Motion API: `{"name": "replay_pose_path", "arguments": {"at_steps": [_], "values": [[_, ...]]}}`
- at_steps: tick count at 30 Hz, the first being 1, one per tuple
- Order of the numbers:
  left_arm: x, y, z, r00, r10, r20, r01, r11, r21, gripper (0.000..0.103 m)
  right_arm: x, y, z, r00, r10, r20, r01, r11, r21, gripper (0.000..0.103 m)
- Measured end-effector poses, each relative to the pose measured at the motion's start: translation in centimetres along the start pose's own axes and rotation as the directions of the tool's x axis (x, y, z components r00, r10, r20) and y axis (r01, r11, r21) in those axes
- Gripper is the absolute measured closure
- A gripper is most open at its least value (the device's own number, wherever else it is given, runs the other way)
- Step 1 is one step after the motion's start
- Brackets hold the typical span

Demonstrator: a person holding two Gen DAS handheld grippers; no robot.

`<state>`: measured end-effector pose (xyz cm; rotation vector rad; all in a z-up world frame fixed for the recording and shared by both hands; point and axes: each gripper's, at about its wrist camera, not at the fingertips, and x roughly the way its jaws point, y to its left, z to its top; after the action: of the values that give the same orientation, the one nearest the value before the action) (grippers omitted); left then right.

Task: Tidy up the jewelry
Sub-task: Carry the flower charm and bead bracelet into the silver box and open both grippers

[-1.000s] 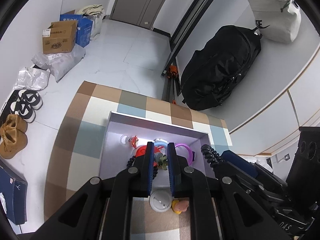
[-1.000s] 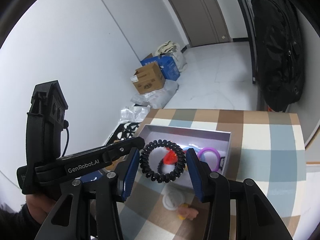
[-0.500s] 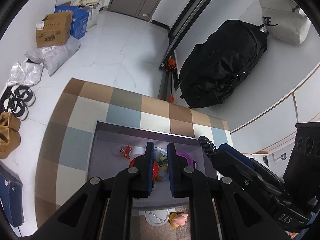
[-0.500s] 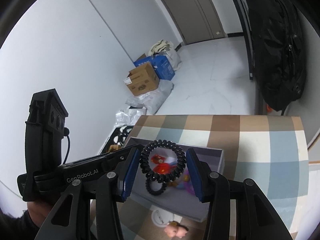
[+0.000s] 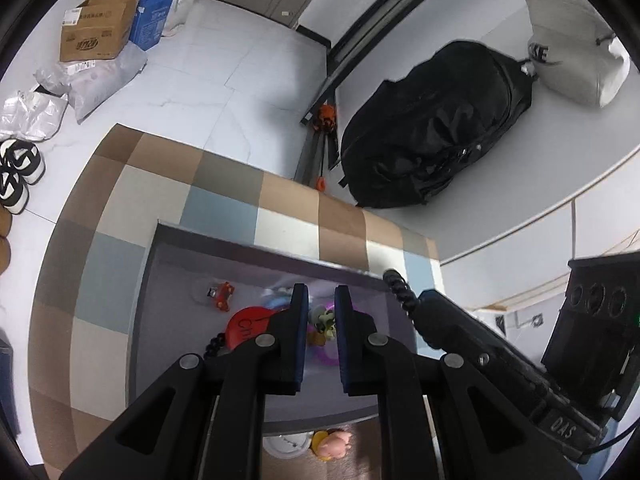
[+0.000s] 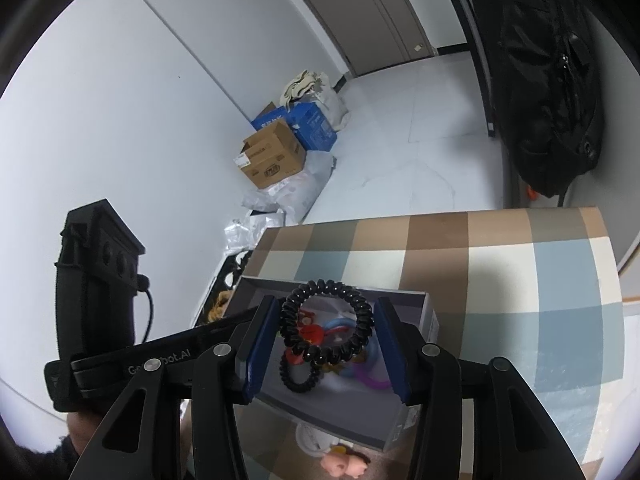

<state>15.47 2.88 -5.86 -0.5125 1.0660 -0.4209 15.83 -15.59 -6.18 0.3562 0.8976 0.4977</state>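
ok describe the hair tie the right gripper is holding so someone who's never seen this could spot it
Start at the checked tablecloth and find the grey box on it. Above the box, the right gripper is shut on the black spiral hair tie, a coiled ring stretched between its blue pads. A second black coil lies inside the box; the held one hangs in the air.

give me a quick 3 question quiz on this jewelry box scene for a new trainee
1. True or false: the right gripper holds a black spiral hair tie above the grey box.
2. Which lies outside the box, on the checked cloth? A) purple ring B) red round badge C) white disc
3. Fill in: a second black spiral tie lies ____ the box.

Key: 1 true; 2 C; 3 inside
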Motion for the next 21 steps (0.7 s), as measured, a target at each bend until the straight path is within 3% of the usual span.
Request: {"name": "replay_pose_path", "arguments": {"at_steps": [1,2,3,4,5,6,9,17,21], "values": [[-0.1,0.1,0.2,1.0,-0.025,-0.001,0.025,1.0,-0.015,0.09,-0.1,0.1,0.0,1.0,0.002,0.003,-0.002,1.0,-0.005,0.051],[-0.1,0.0,0.3,1.0,-0.03,-0.003,0.03,0.999,-0.023,0.081,-0.2,0.2,0.0,1.0,-0.001,0.006,0.001,1.0,-0.011,0.047],[-0.2,0.2,0.4,1.0,-0.027,0.0,0.027,0.999,-0.035,0.067,-0.4,0.4,0.0,1.0,-0.004,0.014,0.004,1.0,-0.017,0.043],[-0.4,0.3,0.4,1.0,-0.025,0.012,0.025,0.999,-0.048,0.06,-0.6,0.4,0.0,1.0,-0.002,0.023,0.002,1.0,-0.02,0.035],[-0.6,0.5,0.4,0.999,-0.024,0.022,0.025,0.998,-0.063,0.045,-0.9,0.3,0.0,1.0,0.002,0.031,-0.002,1.0,-0.017,0.032],[-0.8,0.8,0.4,0.999,-0.026,0.033,0.029,0.996,-0.084,0.037,-1.2,0.0,0.0,0.999,0.016,0.037,-0.016,1.0,0.002,0.029],[-0.9,1.3,0.4,0.999,-0.046,0.027,0.049,0.992,-0.119,0.036,-1.6,-1.4,-0.1,0.997,0.071,0.039,-0.074,0.993,0.089,0.019],[-1.4,1.0,0.0,0.999,-0.025,0.025,0.028,0.993,-0.116,0.036,-2.6,-2.5,-0.7,0.999,0.015,0.043,-0.021,0.992,0.123,0.006],[-2.2,0.3,-0.5,0.999,0.007,0.044,-0.004,0.998,-0.07,0.036,-3.0,-2.9,-1.1,0.999,0.002,0.039,-0.008,0.988,0.151,0.003]]}}
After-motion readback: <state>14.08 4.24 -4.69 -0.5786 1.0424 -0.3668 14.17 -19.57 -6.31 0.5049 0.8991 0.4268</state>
